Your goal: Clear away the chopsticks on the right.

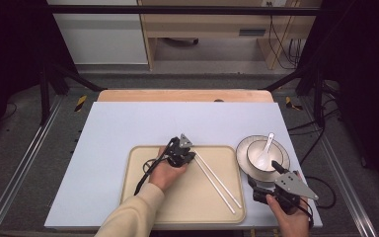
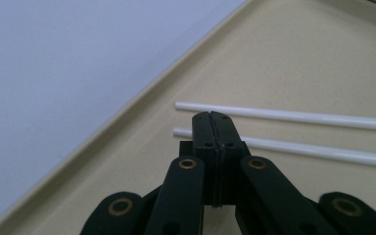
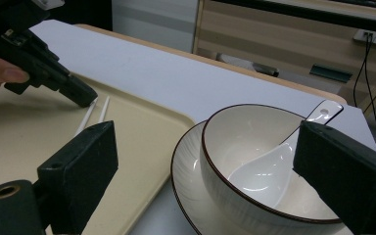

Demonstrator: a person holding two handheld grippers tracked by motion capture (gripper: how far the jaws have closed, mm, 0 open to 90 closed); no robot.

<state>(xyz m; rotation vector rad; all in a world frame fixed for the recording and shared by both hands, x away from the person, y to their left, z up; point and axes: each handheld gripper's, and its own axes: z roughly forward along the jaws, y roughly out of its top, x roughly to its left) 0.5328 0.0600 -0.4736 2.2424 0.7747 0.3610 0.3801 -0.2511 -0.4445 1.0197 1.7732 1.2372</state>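
Note:
Two white chopsticks [image 1: 218,181] lie side by side on a beige tray [image 1: 140,163], slanting from its middle toward the near right corner. My left gripper [image 1: 193,156] is shut, its tips resting at the far ends of the chopsticks [image 2: 298,116]; nothing shows between the pressed jaws [image 2: 214,117]. A white bowl [image 1: 254,153] with a white spoon [image 1: 266,148] in it stands on a plate [image 1: 240,148] right of the tray. My right gripper [image 1: 265,175] is wide open just in front of the plate, and between its jaws I see the bowl [image 3: 254,127] farther off.
The tray sits on a pale sheet [image 1: 177,118] covering the table, with bare sheet to the left and behind. The plate is close to the table's right edge. A wooden desk and cables stand beyond the far edge.

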